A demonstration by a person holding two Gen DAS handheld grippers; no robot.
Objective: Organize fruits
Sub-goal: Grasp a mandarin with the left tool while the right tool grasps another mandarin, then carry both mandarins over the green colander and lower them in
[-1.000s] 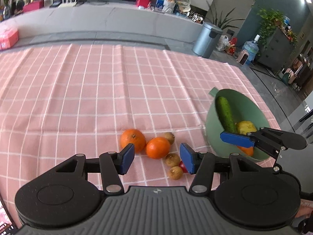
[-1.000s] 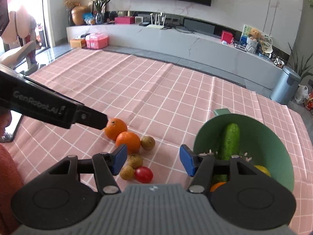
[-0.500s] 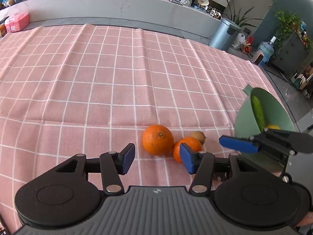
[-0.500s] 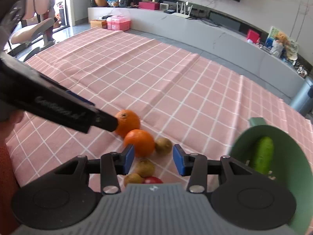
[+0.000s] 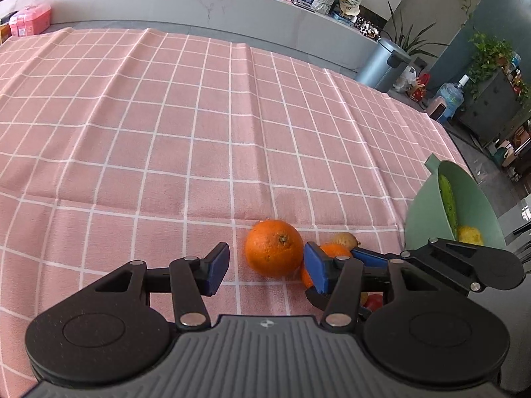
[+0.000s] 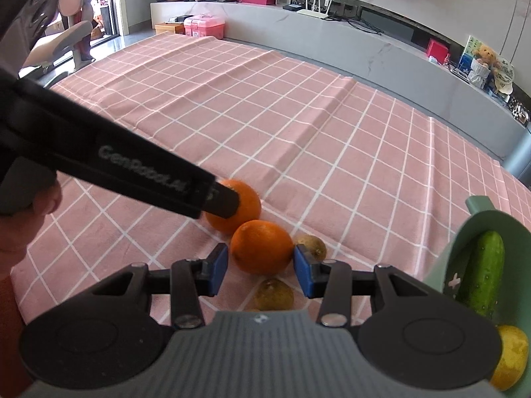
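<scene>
A: Counting fruit first. Two oranges are still lying on the pink checked cloth (image 5: 199,139), touching or nearly so: the far orange (image 5: 274,248) and the near orange (image 6: 262,246). Three small brown fruits are sitting round them, one behind (image 6: 312,244), one in front (image 6: 274,295), a third barely showing at the frame's bottom edge. A red fruit (image 5: 374,301) is peeking out under the left tool.

B: And what is already sitting in the green bowl (image 6: 478,222)?

A: A cucumber (image 6: 485,272) and a yellow fruit (image 6: 511,358). Anything deeper in the bowl is hidden. So I am judging the job less than half done, with six pieces waiting on the cloth.

B: Jaws?

A: The left gripper (image 5: 265,270) is standing spread, the far orange lying just ahead between its fingers, the left pad clearly apart from it; the right pad's contact I cannot tell. The right gripper (image 6: 260,270) has just been closing. The near orange is now sitting between its blue pads; the right pad looks to be touching the skin, while a sliver of cloth is showing at the left pad. I am calling it not yet gripped.

B: What is remaining?

A: Both grips are needing to close, then each orange is going to the bowl at the right, then the small fruits.
</scene>
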